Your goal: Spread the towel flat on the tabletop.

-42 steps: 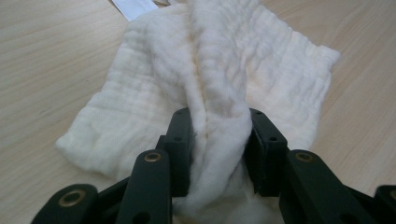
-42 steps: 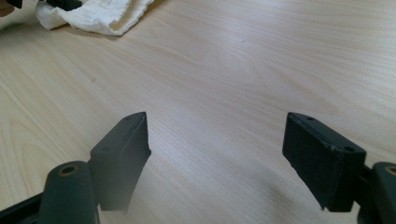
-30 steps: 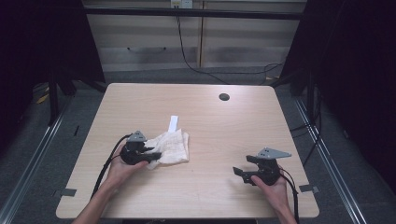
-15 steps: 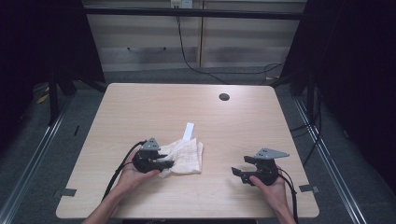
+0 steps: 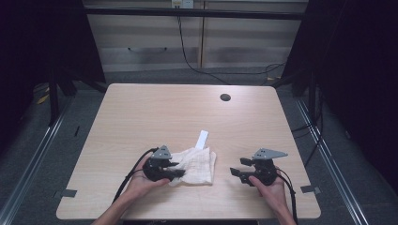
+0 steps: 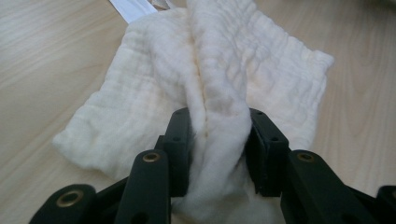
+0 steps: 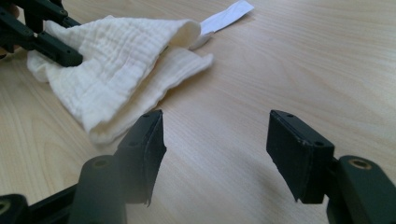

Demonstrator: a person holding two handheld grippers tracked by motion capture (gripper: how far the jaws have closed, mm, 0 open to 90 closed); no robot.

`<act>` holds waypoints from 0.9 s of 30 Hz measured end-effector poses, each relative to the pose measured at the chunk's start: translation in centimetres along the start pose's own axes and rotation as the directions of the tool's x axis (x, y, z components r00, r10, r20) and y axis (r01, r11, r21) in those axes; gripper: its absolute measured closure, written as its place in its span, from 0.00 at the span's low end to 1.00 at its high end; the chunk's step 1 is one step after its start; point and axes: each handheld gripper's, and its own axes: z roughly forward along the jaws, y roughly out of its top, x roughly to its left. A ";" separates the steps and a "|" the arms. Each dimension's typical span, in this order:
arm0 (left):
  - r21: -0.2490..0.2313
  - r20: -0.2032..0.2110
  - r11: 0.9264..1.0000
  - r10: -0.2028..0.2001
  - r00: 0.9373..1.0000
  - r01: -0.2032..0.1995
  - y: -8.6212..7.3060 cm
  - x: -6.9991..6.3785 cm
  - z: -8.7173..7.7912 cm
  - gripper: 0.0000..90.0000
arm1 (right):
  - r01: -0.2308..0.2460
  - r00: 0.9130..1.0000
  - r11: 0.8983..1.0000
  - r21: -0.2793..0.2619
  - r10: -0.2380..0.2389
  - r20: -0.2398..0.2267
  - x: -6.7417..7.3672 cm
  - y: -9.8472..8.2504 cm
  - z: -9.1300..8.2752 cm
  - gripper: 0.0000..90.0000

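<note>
- One cream cloth (image 5: pixel 196 165)
- One white paper strip (image 5: pixel 202 139)
- Two hand-held grippers: left (image 5: pixel 177 174), right (image 5: pixel 236 173)
- One bench (image 5: pixel 141 112)
- One dark round hole (image 5: pixel 225 97)

Lab-type recording bay: bare wooden table (image 5: pixel 141 117) with cable grommet (image 5: pixel 225 97), dark curtains (image 5: pixel 356 70) both sides, floor rails (image 5: pixel 40 150), wall socket (image 5: pixel 181 3), trailing cable (image 5: pixel 187 51).

The cloth (image 5: pixel 195 165) was cream with a fine crinkled weave, its tag (image 5: pixel 202 139) white, the table (image 5: pixel 155 112) pale wood-grain.
</note>
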 end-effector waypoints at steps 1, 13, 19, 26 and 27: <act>0.000 0.000 1.000 0.000 1.000 0.000 0.0 0.0 0.0 0.71 | 0.000 1.000 1.000 0.000 0.000 0.000 0.0 0.0 0.0 0.41; -0.016 0.059 1.000 0.008 0.998 -0.007 1.2 -1.5 -0.8 0.49 | 0.045 0.999 0.999 0.008 -0.045 -0.020 0.7 2.0 0.3 0.48; -0.110 0.053 0.993 -0.032 0.998 0.038 2.1 -0.1 -2.7 0.56 | 0.041 0.999 0.999 0.008 -0.041 -0.026 0.4 3.9 1.2 0.59; -0.064 -0.040 0.996 -0.068 0.997 0.065 1.5 2.4 -1.8 0.68 | 0.018 0.998 1.000 0.015 -0.017 -0.056 -0.1 6.2 4.5 0.71; -0.064 -0.040 0.996 -0.068 0.997 0.065 1.5 2.4 -1.8 0.68 | 0.018 0.998 1.000 0.015 -0.017 -0.056 -0.1 6.2 4.5 0.71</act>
